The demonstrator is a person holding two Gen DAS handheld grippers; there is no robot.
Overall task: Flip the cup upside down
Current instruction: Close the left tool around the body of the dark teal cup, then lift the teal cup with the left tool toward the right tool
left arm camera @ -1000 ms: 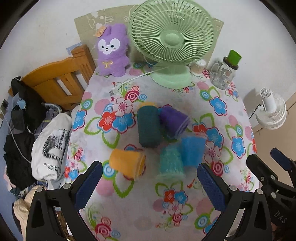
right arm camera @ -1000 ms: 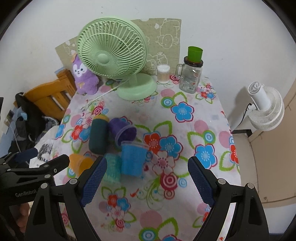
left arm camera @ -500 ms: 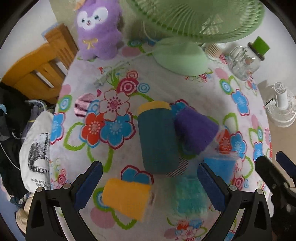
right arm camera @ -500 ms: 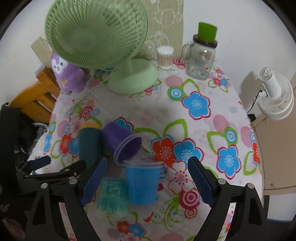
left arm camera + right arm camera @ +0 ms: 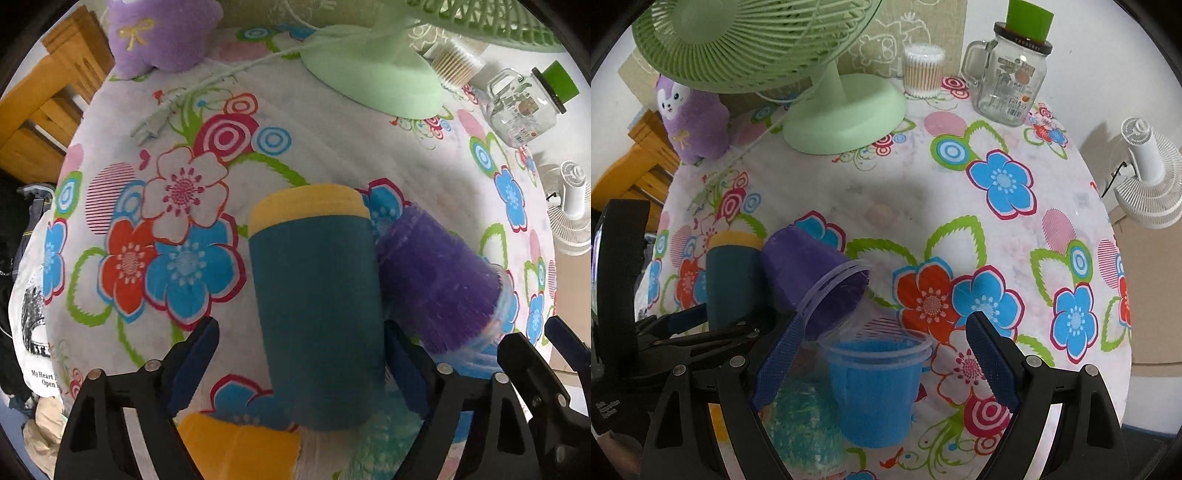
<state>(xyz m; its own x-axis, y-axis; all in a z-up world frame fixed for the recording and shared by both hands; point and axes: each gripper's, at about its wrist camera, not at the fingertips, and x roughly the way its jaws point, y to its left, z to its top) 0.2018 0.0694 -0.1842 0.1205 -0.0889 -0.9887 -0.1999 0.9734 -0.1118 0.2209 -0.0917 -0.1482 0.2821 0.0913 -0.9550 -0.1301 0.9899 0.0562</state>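
A dark teal cup with a yellow rim (image 5: 317,295) lies on its side on the flowered tablecloth (image 5: 177,155). My left gripper (image 5: 299,365) is open, its jaws on either side of this cup's near end. A purple cup (image 5: 436,280) lies on its side against it. A blue cup (image 5: 875,384) stands upright between the open jaws of my right gripper (image 5: 886,365). The purple cup (image 5: 816,280) and the teal cup (image 5: 731,280) lie to its left. A teal-green cup (image 5: 805,428) and an orange cup (image 5: 236,446) lie nearer.
A green desk fan (image 5: 846,114) stands at the back with its plug (image 5: 151,125) on the cloth. A purple plush (image 5: 690,118), a cotton swab box (image 5: 923,74) and a glass jar (image 5: 1012,81) are behind. A wooden chair (image 5: 40,110) stands to the left, a white fan (image 5: 1145,173) right.
Both grippers have moved forward and down toward the cups. The left now straddles the teal cup; the right now straddles the blue cup. No cup has moved.
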